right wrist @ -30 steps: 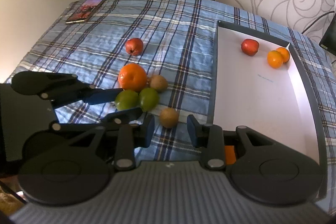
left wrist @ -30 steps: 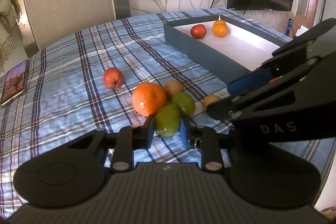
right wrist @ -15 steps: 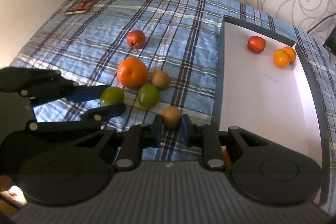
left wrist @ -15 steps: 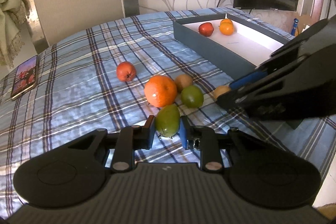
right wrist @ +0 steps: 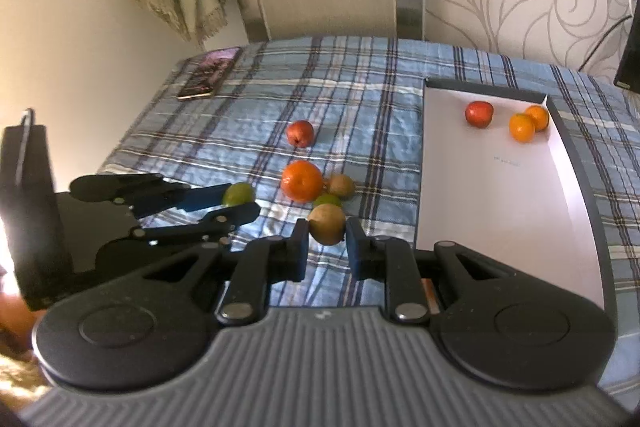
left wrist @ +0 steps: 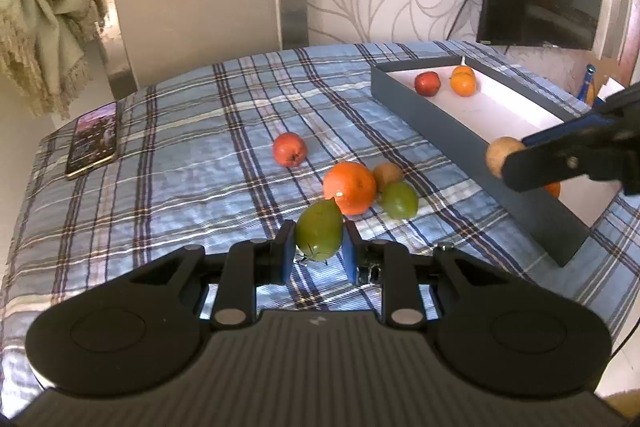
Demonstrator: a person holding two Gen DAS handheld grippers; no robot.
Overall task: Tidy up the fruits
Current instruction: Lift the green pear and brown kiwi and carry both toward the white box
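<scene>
**Both grippers loaded**

Grey tray sits at the plaid tablecloth's right side. Left gripper clamps a green pear above the cloth; right gripper pinches a brown kiwi beside the tray.

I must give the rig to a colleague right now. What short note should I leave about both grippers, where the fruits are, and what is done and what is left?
Left gripper: shut on a green pear, held above the checked cloth.
Right gripper: shut on a brown kiwi, also off the cloth, beside the tray.
Done: one red apple and two small oranges lie at the far end of the grey tray.
Left: put both held fruits in the tray, then collect from the cloth the big orange, the green fruit, the second kiwi and the red apple.
</scene>
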